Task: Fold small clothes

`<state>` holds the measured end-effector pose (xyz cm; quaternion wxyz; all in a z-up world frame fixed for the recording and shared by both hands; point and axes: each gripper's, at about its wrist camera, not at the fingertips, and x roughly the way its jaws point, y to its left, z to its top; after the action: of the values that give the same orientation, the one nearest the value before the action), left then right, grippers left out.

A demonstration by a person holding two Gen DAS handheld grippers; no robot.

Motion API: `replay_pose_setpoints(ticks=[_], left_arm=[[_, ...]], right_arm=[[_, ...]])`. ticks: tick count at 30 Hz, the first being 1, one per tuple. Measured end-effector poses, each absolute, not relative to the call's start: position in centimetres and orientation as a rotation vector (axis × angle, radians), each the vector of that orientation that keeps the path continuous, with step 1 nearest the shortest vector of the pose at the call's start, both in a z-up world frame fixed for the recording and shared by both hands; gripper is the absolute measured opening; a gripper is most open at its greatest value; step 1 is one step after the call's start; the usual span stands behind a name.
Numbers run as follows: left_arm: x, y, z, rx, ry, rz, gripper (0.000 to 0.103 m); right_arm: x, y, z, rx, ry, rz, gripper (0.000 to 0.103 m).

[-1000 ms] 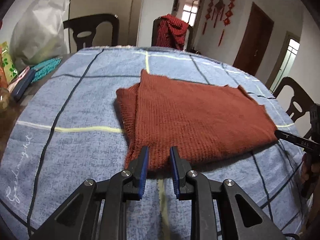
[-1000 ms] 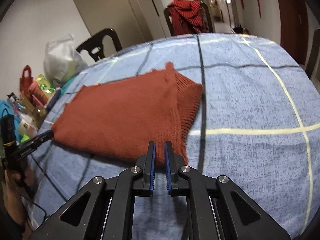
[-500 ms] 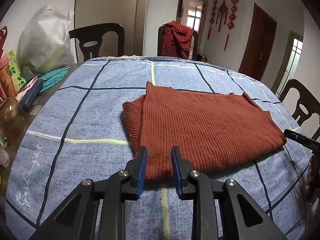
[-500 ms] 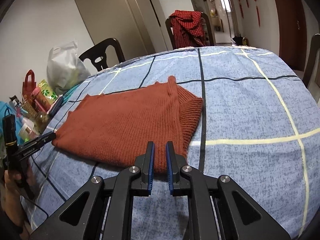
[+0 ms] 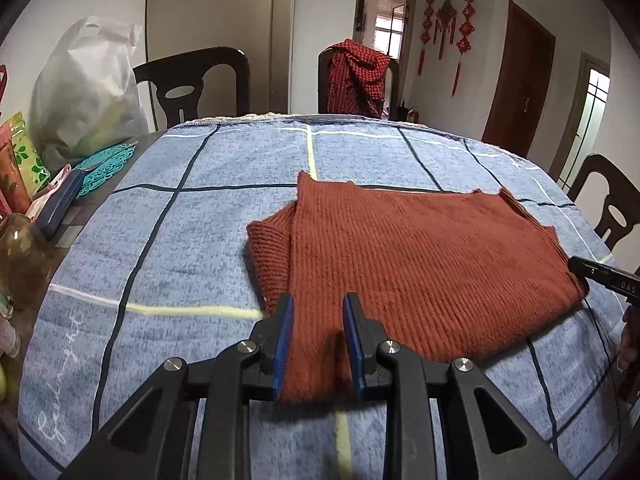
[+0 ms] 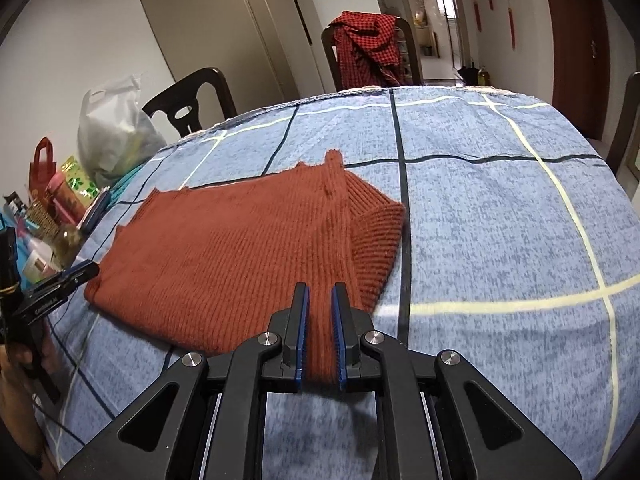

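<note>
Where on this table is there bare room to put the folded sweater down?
The blue checked cloth lies bare between the rust sweater and the clutter by the white bag, and across the far half toward the chair with the red checked garment. In the right wrist view it is also bare beyond the ribbed end. The bag's edge is crowded.

Ribbed matt knit sweater (image 5: pixel 420 264)

- L gripper (image 5: pixel 316 316): matte black linkage arms w/ triangular cutouts, round silver screws at pivots, blue ribbed pads (image 5: pixel 283 344).
- R gripper (image 6: pixel 319 308): same black build, silver screws, blue pads; white lettering on its tip, 3 o'clock in L view.
</note>
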<state>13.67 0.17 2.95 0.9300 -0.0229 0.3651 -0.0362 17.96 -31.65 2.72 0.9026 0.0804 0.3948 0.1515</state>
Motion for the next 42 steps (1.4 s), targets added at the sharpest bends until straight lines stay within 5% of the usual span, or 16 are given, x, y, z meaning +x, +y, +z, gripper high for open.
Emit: replay_pose_setpoints(ticks=[14,16,18,42], left_arm=[[16.3,1.9,2.2,-0.100,0.785,-0.067,0.029],[16.4,2.6,1.9,-0.142,0.790,-0.077,0.033],[16.3,3.3,1.7,-0.197,0.793,-0.100,0.034],[19.7,4.1,0.8,-0.320,0.817,-0.103,0.044]], right_arm=[[20.2,-32.3,3.1,0.143,0.839,0.253,0.012],[20.3,-32.9,3.0,0.166,0.830,0.249,0.025],[20.3,-33.8,2.8,0.211,0.826,0.265,0.049],[23.1,-35.5,1.2,0.390,0.843,0.378,0.049]])
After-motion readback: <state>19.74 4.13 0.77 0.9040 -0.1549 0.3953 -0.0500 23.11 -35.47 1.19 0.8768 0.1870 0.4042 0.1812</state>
